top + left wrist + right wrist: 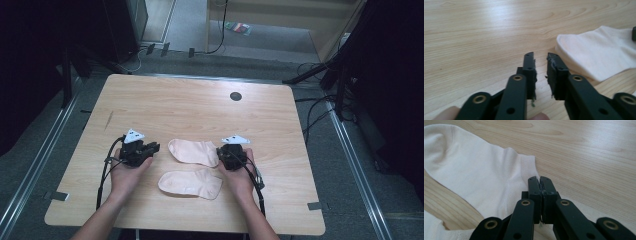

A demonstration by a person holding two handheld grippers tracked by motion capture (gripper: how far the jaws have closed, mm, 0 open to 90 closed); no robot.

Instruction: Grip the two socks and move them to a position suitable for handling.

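Observation:
Two pale pink socks lie on the wooden table (200,105). The upper sock (192,151) (474,165) lies flat between my grippers, and the lower sock (190,184) (434,227) is just nearer the person. At the upper sock's right end my right gripper (220,150) (539,180) has its jaws pressed together on the edge of the ribbed cuff. My left gripper (155,147) (540,56) hovers over bare wood left of the upper sock's toe (596,52). Its jaws stand slightly apart with nothing between them.
A small dark round grommet (235,96) sits in the table near the far edge. Black cables trail from both grippers toward the near edge. Dark stands, cables and a metal rail surround the table on the floor.

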